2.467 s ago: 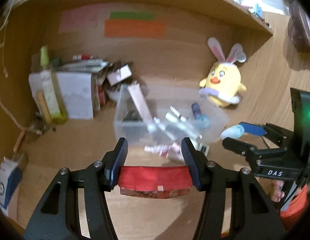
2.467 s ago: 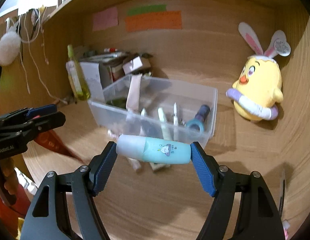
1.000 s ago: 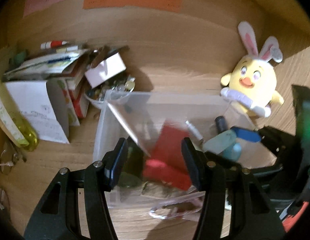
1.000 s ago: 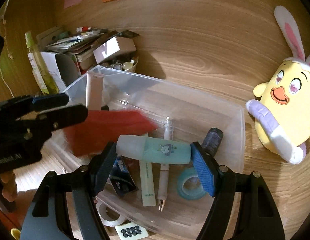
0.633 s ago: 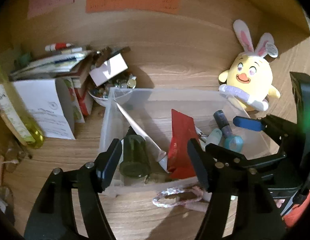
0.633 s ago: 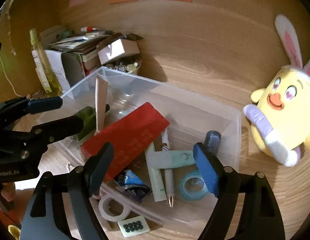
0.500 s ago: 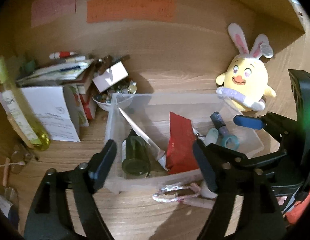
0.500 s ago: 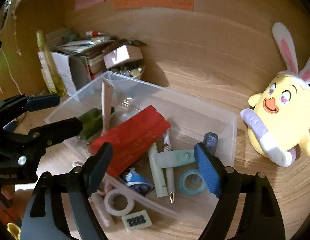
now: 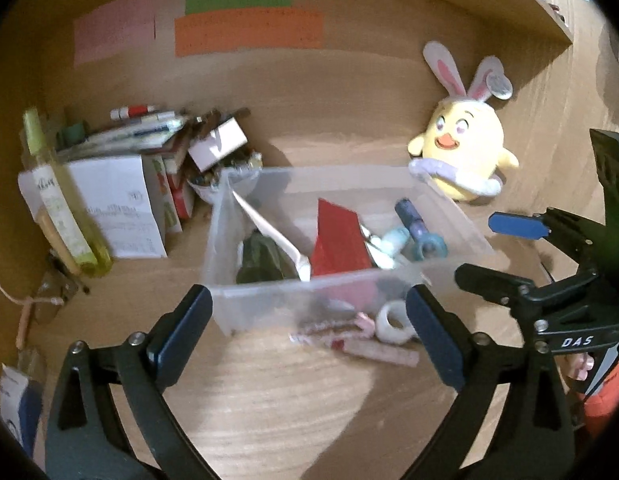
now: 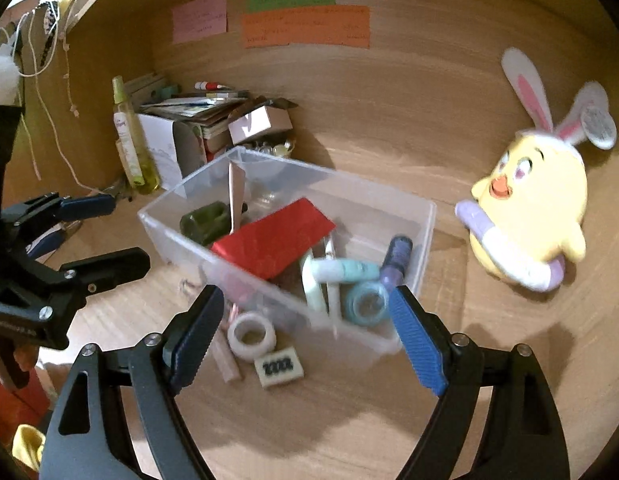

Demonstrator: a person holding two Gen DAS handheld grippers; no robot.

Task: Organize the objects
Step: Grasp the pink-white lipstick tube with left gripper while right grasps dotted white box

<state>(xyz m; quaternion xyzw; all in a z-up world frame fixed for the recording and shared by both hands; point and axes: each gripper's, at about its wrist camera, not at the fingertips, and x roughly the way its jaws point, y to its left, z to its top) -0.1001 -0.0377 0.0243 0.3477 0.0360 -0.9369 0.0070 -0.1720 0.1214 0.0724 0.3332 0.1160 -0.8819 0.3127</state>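
Jaws, left gripper (image 9: 307,326): opening, spread wide with nothing between the pads; the near wall of the bin shows past them.
Jaws, right gripper (image 10: 305,328): spread wide and empty, hanging over the bin's near corner.
Clear plastic bin (image 10: 427,220): stands on the wooden surface (image 10: 309,420), in front of both grippers.
Red packet (image 10: 275,238): lies tilted inside the bin, propped on the other contents.
Mint tube (image 10: 345,269): lies inside the bin, just beside the red packet, across a pen.
Other contents: dark green bottle (image 10: 203,220), teal tape roll (image 10: 366,302), purple-capped stick (image 10: 397,260).
Outside the bin: white tape roll (image 10: 251,335) and a small card of black dots (image 10: 278,367) on the surface, against the near wall.
Right of the bin: yellow bunny-eared plush (image 10: 529,216), apart from it.
Left of the bin: stack of papers and boxes (image 9: 121,184), yellow-green bottle (image 9: 61,204).
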